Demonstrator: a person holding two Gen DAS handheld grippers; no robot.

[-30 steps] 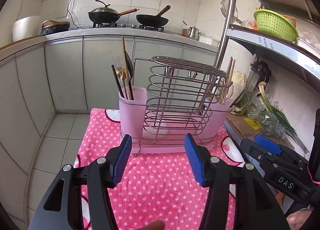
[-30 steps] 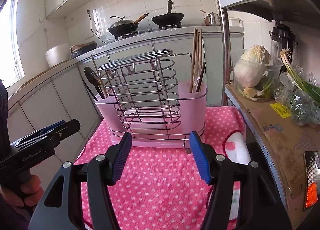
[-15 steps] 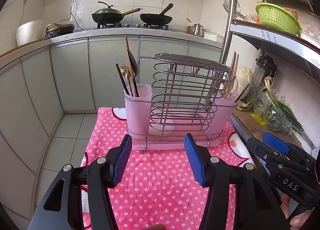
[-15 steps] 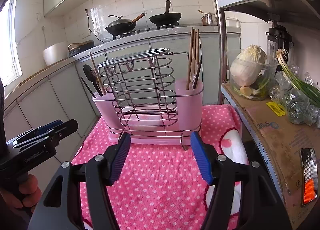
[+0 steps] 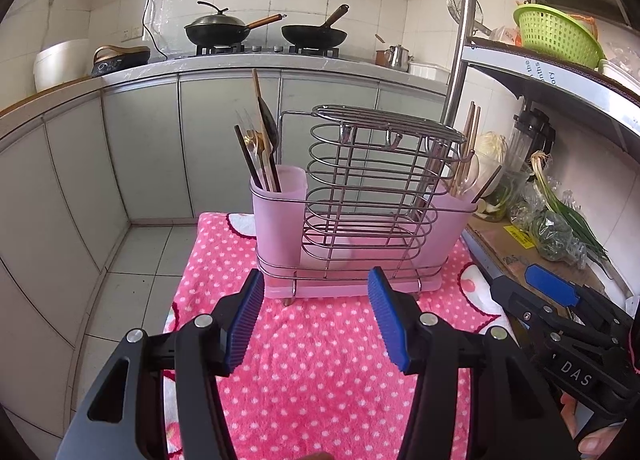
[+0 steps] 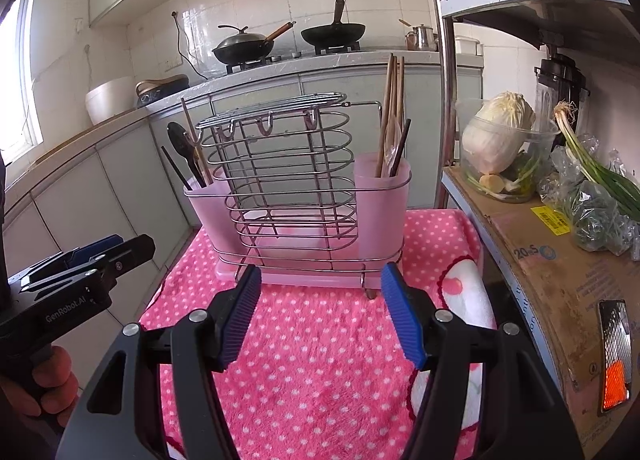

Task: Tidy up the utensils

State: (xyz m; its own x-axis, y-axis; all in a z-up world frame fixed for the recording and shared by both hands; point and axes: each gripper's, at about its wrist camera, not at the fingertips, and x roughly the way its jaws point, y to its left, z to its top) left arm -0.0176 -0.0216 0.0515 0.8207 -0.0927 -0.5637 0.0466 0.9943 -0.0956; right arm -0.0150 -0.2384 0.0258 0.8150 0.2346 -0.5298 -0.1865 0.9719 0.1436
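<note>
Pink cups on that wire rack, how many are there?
2: the left pink cup holds dark and gold utensils, the right pink cup holds wooden chopsticks, one at each end of the wire rack.

Woks (image 5: pixel 215 29), green basket (image 5: pixel 558 35), probably cabbage (image 6: pixel 498 138)

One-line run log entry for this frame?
left gripper: open, empty | right gripper: open, empty | utensil rack: on pink towel, utensils in both end cups | contact: none

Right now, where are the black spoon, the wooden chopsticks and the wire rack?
black spoon (image 6: pixel 181 140): right wrist view, on its bowl.
wooden chopsticks (image 6: pixel 394 96): right wrist view, upper shafts.
wire rack (image 5: pixel 370 196): left wrist view, front wires.
</note>
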